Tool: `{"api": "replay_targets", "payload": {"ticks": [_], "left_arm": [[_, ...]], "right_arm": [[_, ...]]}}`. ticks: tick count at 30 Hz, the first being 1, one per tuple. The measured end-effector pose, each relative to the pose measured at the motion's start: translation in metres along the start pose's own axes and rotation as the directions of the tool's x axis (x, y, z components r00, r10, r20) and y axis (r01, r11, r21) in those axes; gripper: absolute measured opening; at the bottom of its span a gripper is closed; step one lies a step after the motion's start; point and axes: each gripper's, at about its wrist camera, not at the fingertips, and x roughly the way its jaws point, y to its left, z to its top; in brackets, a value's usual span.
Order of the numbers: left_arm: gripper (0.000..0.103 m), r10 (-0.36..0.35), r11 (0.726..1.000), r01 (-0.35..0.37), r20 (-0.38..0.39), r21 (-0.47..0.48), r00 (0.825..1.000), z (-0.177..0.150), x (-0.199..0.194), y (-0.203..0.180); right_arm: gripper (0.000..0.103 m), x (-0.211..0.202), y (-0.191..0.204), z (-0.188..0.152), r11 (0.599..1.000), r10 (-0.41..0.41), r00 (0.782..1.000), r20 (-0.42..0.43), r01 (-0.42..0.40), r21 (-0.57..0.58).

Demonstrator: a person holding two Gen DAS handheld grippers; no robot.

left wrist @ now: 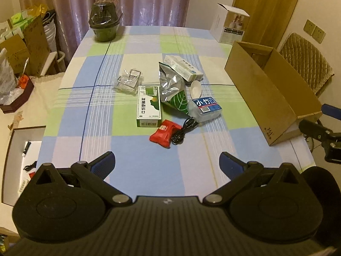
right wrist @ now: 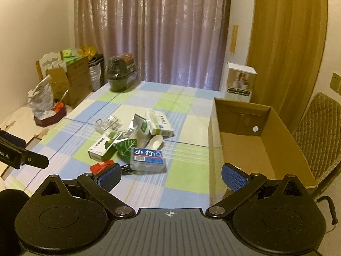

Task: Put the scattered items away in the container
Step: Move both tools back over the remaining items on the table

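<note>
Scattered items lie mid-table: a green and white box [left wrist: 148, 106], a silver and green pouch [left wrist: 173, 89], a white and green carton [left wrist: 183, 67], a white spoon [left wrist: 196, 89], a blue-labelled pack [left wrist: 205, 108], a red wrapper [left wrist: 165, 132], a black cable [left wrist: 183, 129] and a clear plastic piece [left wrist: 127, 81]. The open cardboard box [left wrist: 275, 89] stands at the table's right edge; it looks empty in the right wrist view [right wrist: 245, 147]. My left gripper [left wrist: 167, 164] is open and empty, short of the items. My right gripper [right wrist: 170, 177] is open and empty, between the pile and the box.
A checked cloth [left wrist: 127, 140] covers the table. A dark lidded pot [left wrist: 105, 23] stands at the far left corner and a white carton [left wrist: 231, 24] at the far right. A quilted chair [right wrist: 319, 128] is behind the box. Boxes and bags [right wrist: 64, 85] crowd the left side.
</note>
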Motion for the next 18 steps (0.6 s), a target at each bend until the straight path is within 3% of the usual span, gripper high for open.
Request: {"api": "replay_targets", "payload": {"ticks": [18], "left_arm": [[0.102,-0.013,0.999,0.015,-0.06,0.028,0.998,-0.002,0.029,0.011]], "right_arm": [[0.103,0.026,0.009,-0.004,0.998,0.043,0.997,-0.07,-0.045,-0.036]]}}
